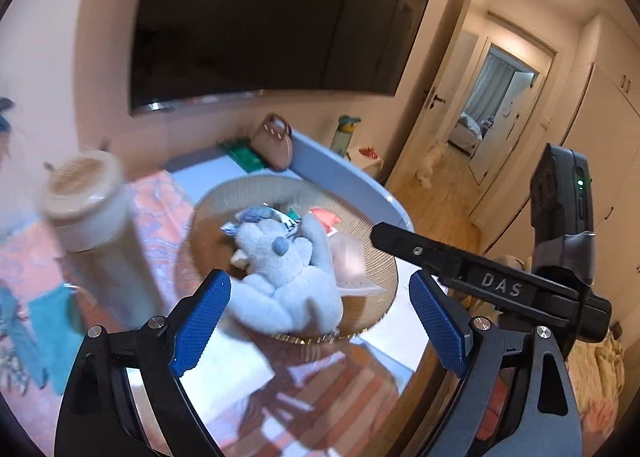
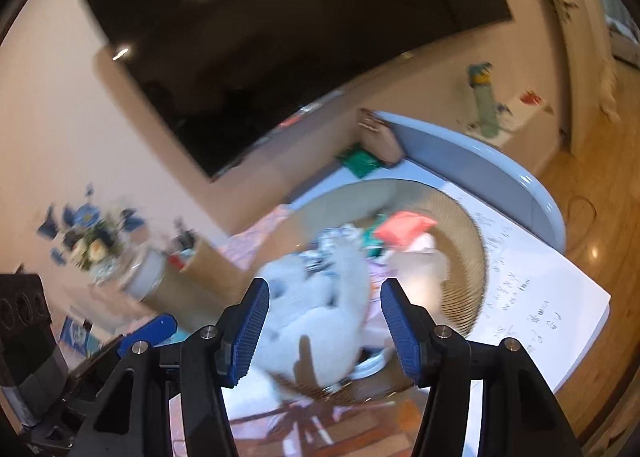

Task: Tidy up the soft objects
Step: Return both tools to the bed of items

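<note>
A grey plush toy [image 1: 280,281] lies in a woven basket [image 1: 224,197] just ahead of the left gripper [image 1: 320,321], whose jaws stand wide and empty. The right gripper [image 2: 324,331], half open, holds nothing; its view is blurred, with small packets behind the toy indistinct.

One woven basket [image 1: 208,217] sits on the surface, holding one pale plush toy [image 1: 280,277]. One red-orange soft packet [image 1: 326,217] lies in the basket too, among a few smaller wrapped items too blurred to count. One tall beige lidded canister [image 1: 86,209] stands beside the basket. At the back are one brown handbag [image 1: 274,143], one green bottle [image 1: 344,135] and one dark wall screen [image 1: 260,21]. Two grippers are in view: one left [image 1: 320,325], one right [image 2: 325,331].
</note>
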The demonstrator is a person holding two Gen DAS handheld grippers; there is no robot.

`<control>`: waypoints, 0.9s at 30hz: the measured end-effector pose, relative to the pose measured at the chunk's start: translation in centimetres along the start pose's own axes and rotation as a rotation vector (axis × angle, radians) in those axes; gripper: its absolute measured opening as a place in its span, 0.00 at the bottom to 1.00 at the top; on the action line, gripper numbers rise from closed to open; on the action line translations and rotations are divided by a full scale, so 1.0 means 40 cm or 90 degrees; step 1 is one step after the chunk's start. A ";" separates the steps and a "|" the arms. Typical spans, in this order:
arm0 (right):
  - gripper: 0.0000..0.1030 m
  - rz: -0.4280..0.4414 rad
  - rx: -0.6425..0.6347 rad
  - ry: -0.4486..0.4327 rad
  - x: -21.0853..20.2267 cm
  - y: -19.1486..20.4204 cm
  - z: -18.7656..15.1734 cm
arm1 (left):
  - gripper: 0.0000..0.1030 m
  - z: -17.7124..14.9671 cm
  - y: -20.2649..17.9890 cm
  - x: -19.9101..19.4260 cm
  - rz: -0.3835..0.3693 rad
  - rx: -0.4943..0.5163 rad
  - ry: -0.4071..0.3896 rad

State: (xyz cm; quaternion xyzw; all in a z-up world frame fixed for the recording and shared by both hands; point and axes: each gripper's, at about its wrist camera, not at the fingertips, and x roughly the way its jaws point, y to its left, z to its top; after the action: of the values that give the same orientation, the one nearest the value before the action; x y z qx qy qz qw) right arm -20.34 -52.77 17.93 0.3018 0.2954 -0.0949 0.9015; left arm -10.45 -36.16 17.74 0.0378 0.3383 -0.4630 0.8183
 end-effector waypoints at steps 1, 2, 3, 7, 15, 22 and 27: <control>0.55 0.009 -0.022 0.000 -0.010 0.036 -0.011 | 0.88 -0.005 0.005 -0.026 0.006 0.001 -0.006; 0.56 0.015 -0.040 0.002 -0.014 0.064 -0.021 | 0.88 -0.015 0.014 -0.061 0.014 0.001 -0.015; 0.56 0.021 -0.058 0.005 -0.017 0.092 -0.033 | 0.88 -0.025 0.026 -0.090 0.018 -0.001 -0.020; 0.58 0.065 -0.133 0.035 -0.010 0.216 -0.098 | 0.88 -0.070 0.097 -0.204 0.048 -0.026 -0.033; 0.58 0.120 -0.279 0.108 0.062 0.460 -0.228 | 0.88 -0.154 0.303 -0.407 0.197 -0.100 -0.054; 0.58 0.142 -0.360 0.146 0.140 0.646 -0.318 | 0.88 -0.216 0.480 -0.560 0.292 -0.183 -0.103; 0.58 0.160 -0.391 0.149 0.184 0.755 -0.350 | 0.88 -0.252 0.572 -0.641 0.319 -0.224 -0.136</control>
State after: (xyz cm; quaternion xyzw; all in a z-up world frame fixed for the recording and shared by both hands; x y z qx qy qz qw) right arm -10.51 -20.18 19.34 0.0596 0.3718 0.1451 0.9150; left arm -6.54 -0.61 19.33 -0.0711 0.3052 -0.1829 0.9318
